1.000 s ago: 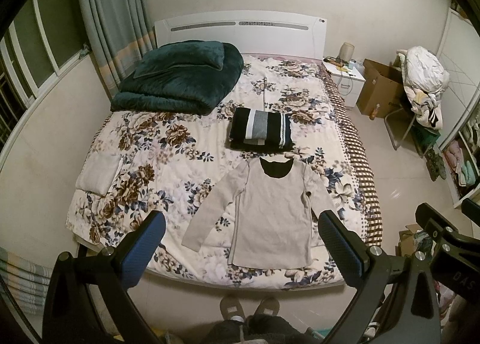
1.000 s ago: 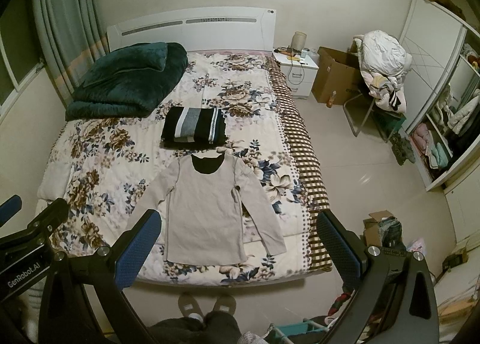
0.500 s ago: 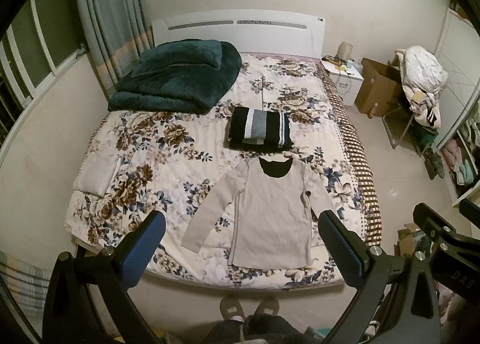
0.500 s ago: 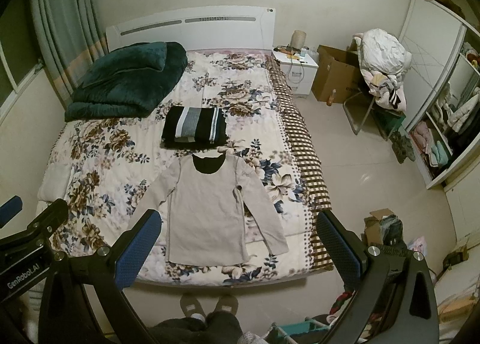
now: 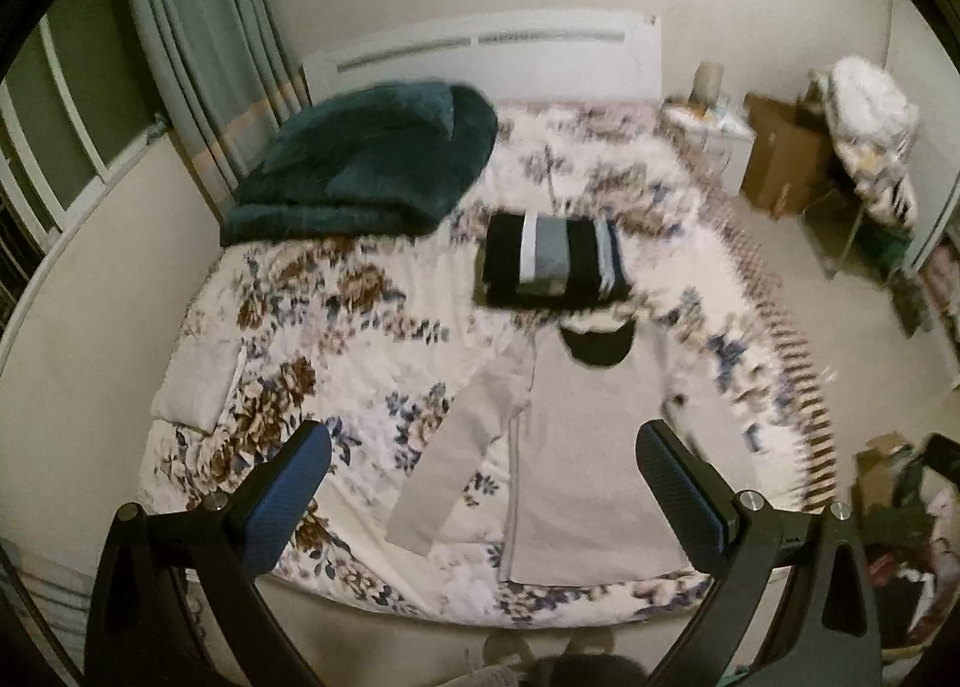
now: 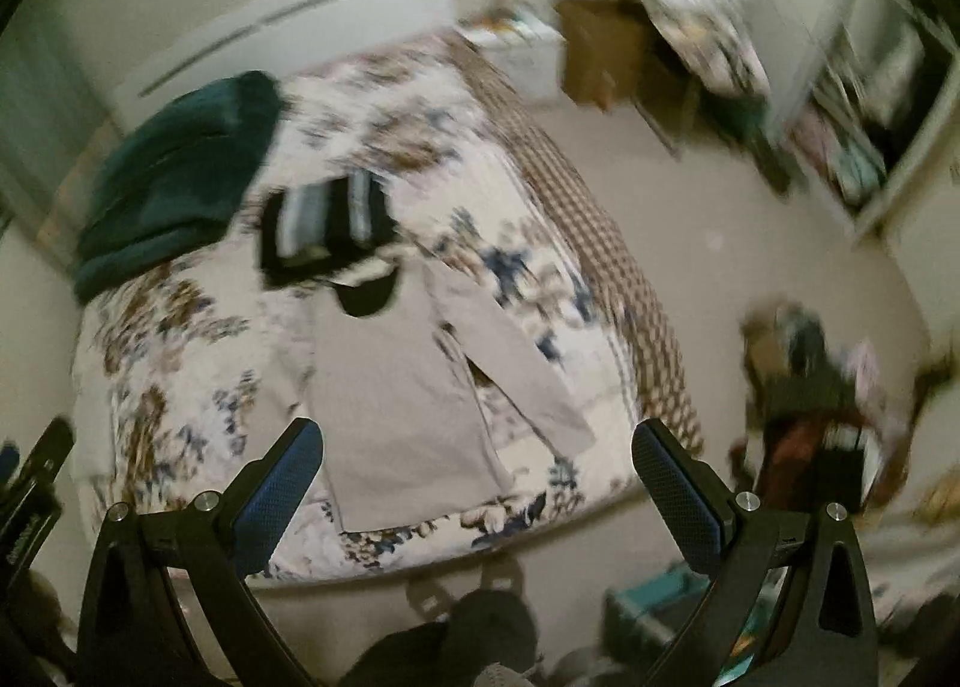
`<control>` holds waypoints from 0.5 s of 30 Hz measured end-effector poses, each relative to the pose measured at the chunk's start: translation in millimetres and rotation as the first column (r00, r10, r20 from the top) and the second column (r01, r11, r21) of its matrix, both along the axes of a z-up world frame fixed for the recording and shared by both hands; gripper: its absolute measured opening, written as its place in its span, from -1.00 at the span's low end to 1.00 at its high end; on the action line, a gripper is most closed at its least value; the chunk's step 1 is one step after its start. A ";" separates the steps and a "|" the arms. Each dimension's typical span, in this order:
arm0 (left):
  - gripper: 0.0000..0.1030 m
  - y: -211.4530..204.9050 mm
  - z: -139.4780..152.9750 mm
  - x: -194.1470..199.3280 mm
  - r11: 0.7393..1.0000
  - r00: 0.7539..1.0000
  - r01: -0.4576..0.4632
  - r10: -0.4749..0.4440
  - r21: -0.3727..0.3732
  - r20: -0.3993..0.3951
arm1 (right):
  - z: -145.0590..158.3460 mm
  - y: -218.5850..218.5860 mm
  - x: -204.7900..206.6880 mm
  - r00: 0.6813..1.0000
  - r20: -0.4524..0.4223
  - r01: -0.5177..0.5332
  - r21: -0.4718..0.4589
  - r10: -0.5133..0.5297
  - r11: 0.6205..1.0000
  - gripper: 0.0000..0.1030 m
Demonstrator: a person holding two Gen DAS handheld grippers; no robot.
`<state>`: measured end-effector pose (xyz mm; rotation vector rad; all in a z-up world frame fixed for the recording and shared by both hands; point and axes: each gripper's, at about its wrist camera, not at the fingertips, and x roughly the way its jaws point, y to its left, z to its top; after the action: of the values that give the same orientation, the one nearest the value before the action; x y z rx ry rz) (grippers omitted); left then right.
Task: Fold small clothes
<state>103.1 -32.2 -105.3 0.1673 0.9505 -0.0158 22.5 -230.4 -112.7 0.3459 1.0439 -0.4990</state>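
Both tongs swung rightward (blurred).

a dark green blanket lies on the floral bedspread beside a curtain.

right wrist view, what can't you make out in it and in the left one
- Right wrist: motion blur smears the shelves and floor clutter; contents unreadable.
- Left wrist: nightstand items blurred and too small.
- Shirt: right sleeve hidden by a left gripper finger.
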 end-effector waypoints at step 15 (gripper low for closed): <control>1.00 -25.3 -329.2 77.0 0.973 0.944 -0.169 0.205 0.155 -0.260 | -457.5 -257.1 22.9 0.870 -0.360 0.454 0.317 -0.338 0.833 0.97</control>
<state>180.1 -57.5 -434.5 0.1984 1.2433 0.2041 45.4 -487.5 -570.2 0.8873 1.3707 -0.7342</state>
